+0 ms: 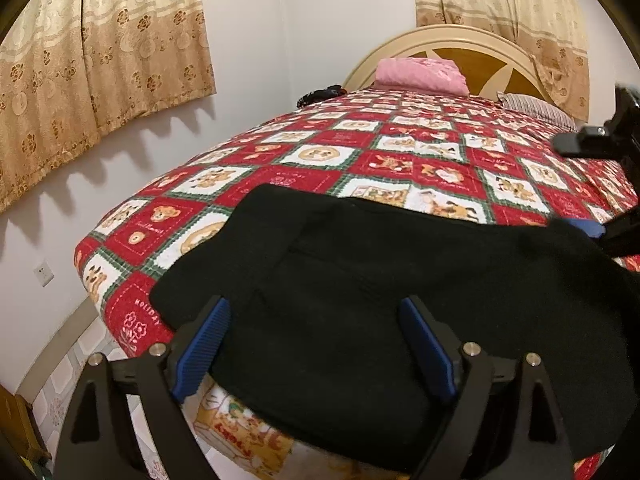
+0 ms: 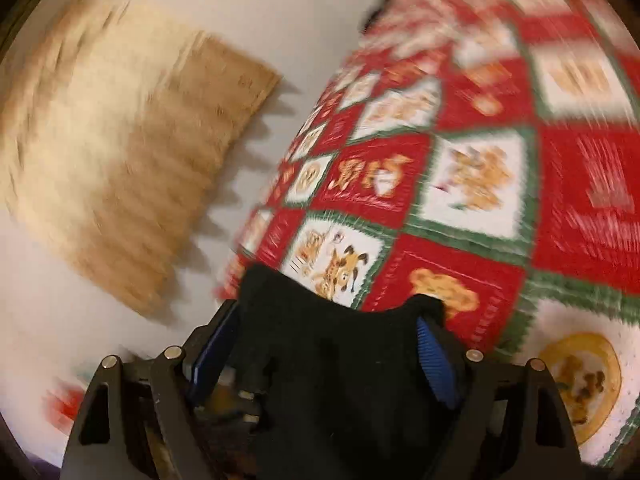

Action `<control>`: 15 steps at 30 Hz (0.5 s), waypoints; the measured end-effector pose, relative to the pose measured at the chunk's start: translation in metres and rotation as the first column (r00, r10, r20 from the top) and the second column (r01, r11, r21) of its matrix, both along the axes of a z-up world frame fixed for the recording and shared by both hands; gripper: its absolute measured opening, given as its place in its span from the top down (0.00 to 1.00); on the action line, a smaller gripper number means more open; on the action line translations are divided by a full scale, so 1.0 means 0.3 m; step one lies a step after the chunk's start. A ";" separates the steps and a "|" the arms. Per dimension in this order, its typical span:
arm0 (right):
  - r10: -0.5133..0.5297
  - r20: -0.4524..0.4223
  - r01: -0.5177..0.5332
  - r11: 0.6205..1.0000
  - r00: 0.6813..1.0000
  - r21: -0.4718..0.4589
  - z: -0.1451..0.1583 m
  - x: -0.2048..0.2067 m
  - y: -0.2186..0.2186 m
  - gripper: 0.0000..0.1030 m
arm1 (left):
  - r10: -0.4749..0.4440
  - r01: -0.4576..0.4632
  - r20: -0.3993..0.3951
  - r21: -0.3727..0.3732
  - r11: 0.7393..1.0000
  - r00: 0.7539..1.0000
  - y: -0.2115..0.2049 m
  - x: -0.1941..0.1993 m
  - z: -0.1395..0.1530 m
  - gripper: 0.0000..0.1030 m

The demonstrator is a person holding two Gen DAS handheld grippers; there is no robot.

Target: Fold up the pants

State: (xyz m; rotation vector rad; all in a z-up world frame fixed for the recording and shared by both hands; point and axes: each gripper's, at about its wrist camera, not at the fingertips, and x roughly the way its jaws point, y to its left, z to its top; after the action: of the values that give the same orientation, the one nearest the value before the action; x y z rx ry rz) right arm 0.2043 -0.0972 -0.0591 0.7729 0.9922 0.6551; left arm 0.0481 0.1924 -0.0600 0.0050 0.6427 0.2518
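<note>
Black pants [image 1: 360, 272] lie folded across the near end of the bed. My left gripper [image 1: 314, 304] stands open over their near edge, its blue pads [image 1: 428, 348] wide apart with cloth between them and not pressed. At the right edge of the left wrist view my right gripper [image 1: 580, 186] reaches in sideways at the pants' far right end. In the blurred right wrist view that gripper [image 2: 328, 316] stands wide open, with a bunched part of the pants [image 2: 332, 380] filling the gap and lapping over the right fingertip. Whether its pads press the cloth is not visible.
The bed wears a red, white and green bear-print quilt [image 1: 320, 152]. A pink folded cloth [image 1: 420, 74] and a dark item [image 1: 320, 94] sit by the headboard [image 1: 460, 44]. Beige curtains [image 1: 100, 60] hang on the wall to the left, and tiled floor [image 1: 80, 360] shows beside the bed.
</note>
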 end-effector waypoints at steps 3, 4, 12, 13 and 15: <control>-0.156 0.056 0.162 0.976 0.986 -0.144 0.089 -0.064 -0.191 0.19 | -0.003 0.003 0.005 0.003 1.000 1.000 -0.002 -0.003 -0.001 0.12; -0.247 0.086 0.260 0.939 0.965 -0.224 0.138 -0.105 -0.275 0.19 | -0.002 0.002 0.006 0.001 1.000 1.000 -0.002 -0.003 -0.001 0.12; -0.696 0.390 0.621 0.102 0.603 -0.777 0.337 -0.357 -0.764 0.19 | 0.022 -0.022 -0.008 0.005 1.000 1.000 -0.008 0.009 0.001 0.11; -0.695 0.406 0.600 0.047 0.594 -0.798 0.330 -0.353 -0.786 0.19 | 0.025 -0.025 -0.013 0.001 1.000 1.000 -0.007 0.011 0.002 0.11; -0.690 0.382 0.498 -0.037 0.615 -0.867 0.274 -0.316 -0.842 0.19 | 0.029 -0.029 -0.021 -0.004 1.000 0.999 -0.007 0.015 0.005 0.11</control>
State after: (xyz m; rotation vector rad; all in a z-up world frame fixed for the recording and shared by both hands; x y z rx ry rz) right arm 0.1094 -0.3498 0.0232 0.0596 0.8471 -0.8778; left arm 0.0526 0.1905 -0.0586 -0.0061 0.6649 0.2789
